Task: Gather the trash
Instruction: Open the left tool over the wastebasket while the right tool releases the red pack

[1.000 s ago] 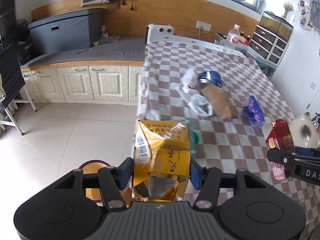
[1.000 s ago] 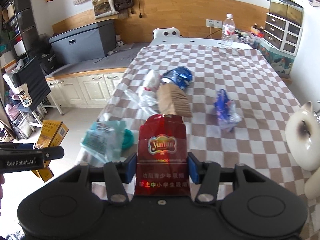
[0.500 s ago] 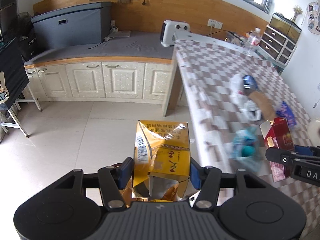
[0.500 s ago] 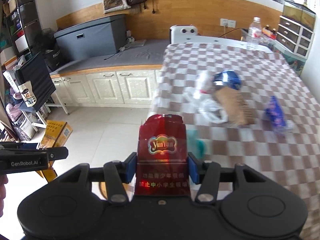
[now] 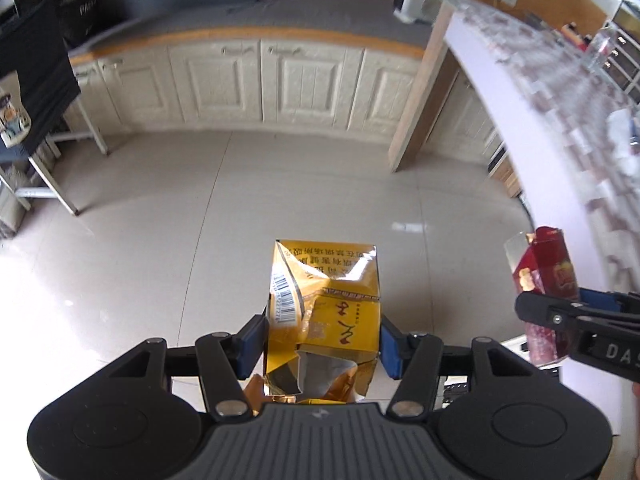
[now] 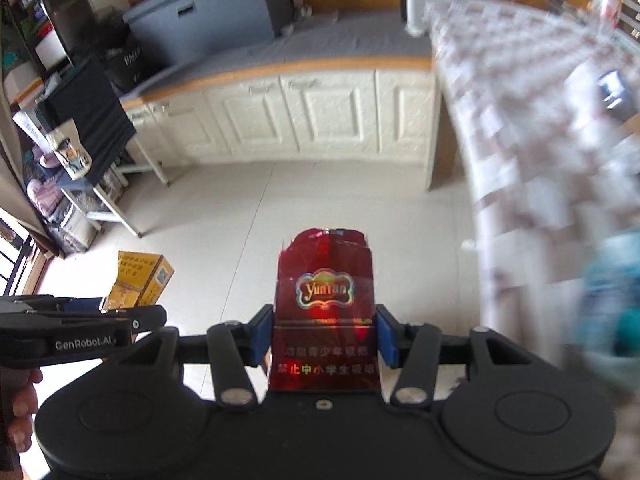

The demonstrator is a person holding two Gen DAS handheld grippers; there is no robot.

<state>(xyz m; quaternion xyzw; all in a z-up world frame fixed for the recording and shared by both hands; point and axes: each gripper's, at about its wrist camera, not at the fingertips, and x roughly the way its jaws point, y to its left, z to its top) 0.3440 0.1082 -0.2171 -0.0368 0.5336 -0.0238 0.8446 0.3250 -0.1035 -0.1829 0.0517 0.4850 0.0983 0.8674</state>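
A torn yellow cigarette box (image 5: 324, 304) sits between the blue pads of my left gripper (image 5: 322, 340), which is shut on it above the pale tiled floor. The same yellow box (image 6: 140, 280) shows at the left of the right wrist view, with the left gripper's arm under it. My right gripper (image 6: 324, 334) is shut on a dark red cigarette pack (image 6: 326, 312). That red pack (image 5: 548, 276) also appears at the right edge of the left wrist view. Both grippers point steeply down at the floor, beside the table.
The table with a checked cloth (image 6: 520, 100) runs along the right, blurred, with a teal bag (image 6: 612, 288) and other litter on it. Cream cabinets (image 5: 240, 80) line the far wall. A black rack on white legs (image 5: 36, 92) stands at the left. A hand (image 6: 20, 400) grips the left tool.
Both grippers swung left off the table and sank toward the floor, carrying the yellow box and the red pack. The table has slid to the right edge of both views.
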